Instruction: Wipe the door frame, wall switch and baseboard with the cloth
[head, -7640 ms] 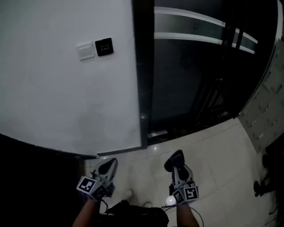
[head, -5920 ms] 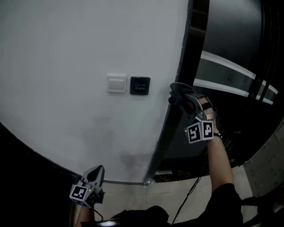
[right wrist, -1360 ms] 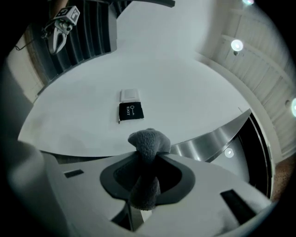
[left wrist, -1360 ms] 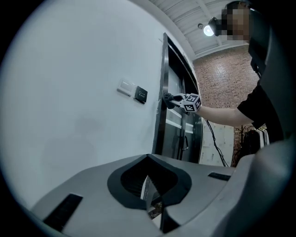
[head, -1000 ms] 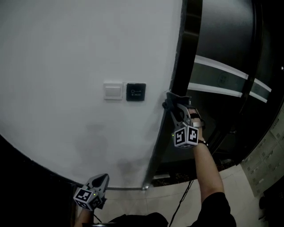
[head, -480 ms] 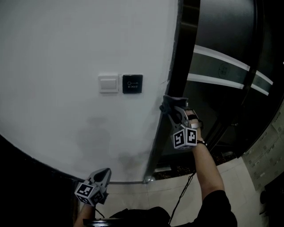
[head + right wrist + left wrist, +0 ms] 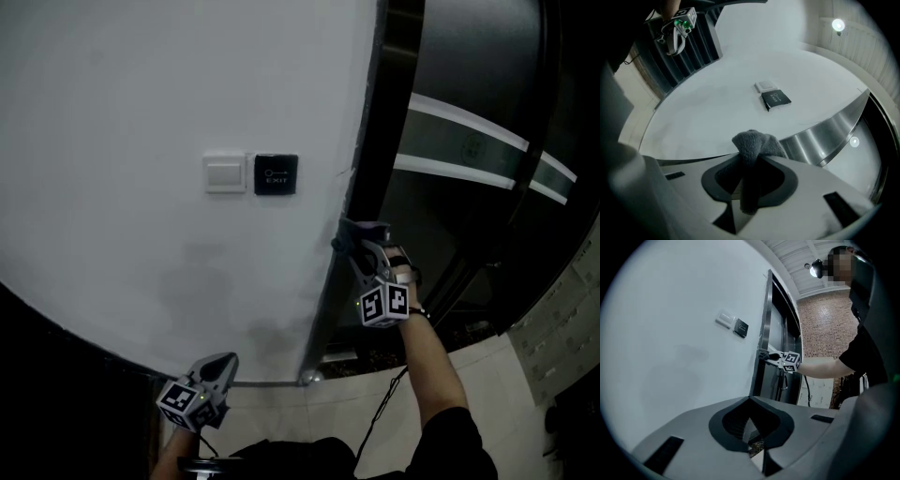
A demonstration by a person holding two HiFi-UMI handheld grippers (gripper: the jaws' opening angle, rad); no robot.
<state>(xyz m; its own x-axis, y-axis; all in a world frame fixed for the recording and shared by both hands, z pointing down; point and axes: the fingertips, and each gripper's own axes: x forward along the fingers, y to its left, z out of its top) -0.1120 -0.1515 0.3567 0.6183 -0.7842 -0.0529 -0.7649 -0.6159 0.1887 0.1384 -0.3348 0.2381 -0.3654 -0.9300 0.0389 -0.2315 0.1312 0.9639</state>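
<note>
My right gripper (image 7: 352, 241) is shut on a grey cloth (image 7: 754, 146) and holds it against the dark metal door frame (image 7: 370, 150), about halfway up. The cloth (image 7: 349, 234) bunches at the jaw tips. On the white wall to the left sit a white wall switch (image 7: 225, 173) and a black exit button (image 7: 276, 174); both also show in the right gripper view, the switch (image 7: 765, 86) above the button (image 7: 776, 99). My left gripper (image 7: 214, 371) hangs low near the baseboard (image 7: 253, 382), shut and holding nothing.
A dark glass door (image 7: 469, 150) with pale stripes fills the right side. Light floor tiles (image 7: 497, 394) lie below it. The left gripper view shows a brick wall (image 7: 825, 333) beyond the doorway and my right arm (image 7: 820, 367) reaching to the frame.
Over the last second my right gripper has slid down the door frame with the cloth. Several seconds ago both grippers hung low by the floor. The left gripper has stayed low.
</note>
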